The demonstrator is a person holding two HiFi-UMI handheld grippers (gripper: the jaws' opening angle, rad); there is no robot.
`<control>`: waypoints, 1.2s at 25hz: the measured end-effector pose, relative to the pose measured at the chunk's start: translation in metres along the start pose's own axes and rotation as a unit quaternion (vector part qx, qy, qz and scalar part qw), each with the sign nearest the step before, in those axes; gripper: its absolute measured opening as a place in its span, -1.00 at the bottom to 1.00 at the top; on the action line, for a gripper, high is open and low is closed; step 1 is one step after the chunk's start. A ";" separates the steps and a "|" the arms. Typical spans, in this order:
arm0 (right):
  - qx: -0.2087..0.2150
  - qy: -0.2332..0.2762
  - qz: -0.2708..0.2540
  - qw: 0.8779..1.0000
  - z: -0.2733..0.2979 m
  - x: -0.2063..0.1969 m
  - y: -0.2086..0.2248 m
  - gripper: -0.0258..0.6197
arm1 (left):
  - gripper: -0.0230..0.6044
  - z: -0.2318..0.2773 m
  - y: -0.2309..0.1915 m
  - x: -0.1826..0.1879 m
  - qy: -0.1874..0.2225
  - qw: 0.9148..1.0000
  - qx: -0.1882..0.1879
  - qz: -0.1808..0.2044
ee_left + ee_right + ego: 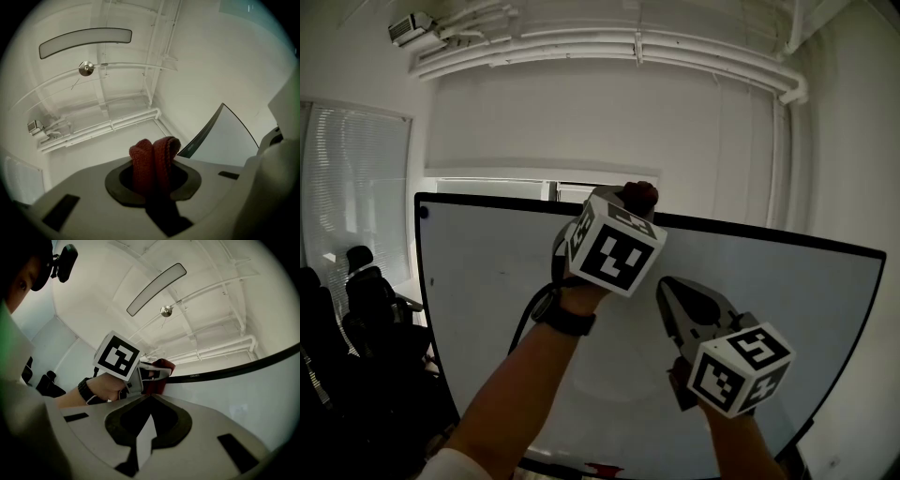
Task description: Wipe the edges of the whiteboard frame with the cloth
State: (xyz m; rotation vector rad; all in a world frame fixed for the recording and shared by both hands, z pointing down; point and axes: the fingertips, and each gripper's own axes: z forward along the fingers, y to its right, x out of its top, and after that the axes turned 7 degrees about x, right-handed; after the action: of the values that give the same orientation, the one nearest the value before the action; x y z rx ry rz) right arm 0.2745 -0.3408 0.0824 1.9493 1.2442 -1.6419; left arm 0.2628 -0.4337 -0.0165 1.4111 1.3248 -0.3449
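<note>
The right gripper (666,285) hangs nearest, its jaws closed together on nothing, in front of the whiteboard (478,281). The left gripper (153,174) pinches a dark red knitted cloth (641,195), folded double (the ribbed weave is plain in its own view), at the top edge of the black frame (750,232). In the head view its marker cube hides those jaws, and the board's bottom is cut off. Beyond are a white wall, ceiling pipes (609,45) and blinds (352,187) at the left.

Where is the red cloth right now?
The red cloth is pinched in the left gripper, top centre of the head view, at the top edge of the whiteboard frame.
</note>
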 end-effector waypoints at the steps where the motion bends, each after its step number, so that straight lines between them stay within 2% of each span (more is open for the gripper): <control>1: -0.001 0.000 -0.001 1.000 -0.002 0.001 0.002 -0.92 | -0.68 0.000 0.003 0.002 -0.001 1.000 -0.002 0.000; 7: -0.007 0.004 0.000 1.000 -0.017 0.005 0.011 -0.92 | -0.68 0.001 0.027 0.017 0.008 1.000 -0.021 -0.004; 10: -0.001 0.009 0.002 1.000 -0.018 0.008 0.010 -0.92 | -0.68 -0.010 0.016 0.024 0.018 1.000 -0.018 -0.014; 14: 0.018 0.015 0.005 1.000 -0.008 0.010 0.002 -0.92 | -0.68 -0.028 -0.033 0.020 0.019 0.999 0.028 -0.019; 22: 0.059 0.021 0.013 0.998 0.021 0.001 -0.019 -0.92 | -0.68 -0.042 -0.113 -0.026 -0.033 0.992 0.118 -0.004; 26: 0.065 0.021 0.012 0.998 0.025 -0.001 -0.021 -0.92 | -0.68 -0.031 -0.121 -0.048 -0.064 0.990 0.129 0.002; 30: 0.058 0.020 0.010 0.998 0.019 -0.002 -0.013 -0.92 | -0.68 -0.020 -0.103 -0.045 -0.065 0.991 0.118 0.012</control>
State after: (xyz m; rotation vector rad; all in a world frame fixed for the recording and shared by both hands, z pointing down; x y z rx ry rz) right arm 0.2526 -0.3478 0.0827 2.0657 1.1636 -1.7077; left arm 0.1538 -0.4653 -0.0249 1.5715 1.1883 -0.5832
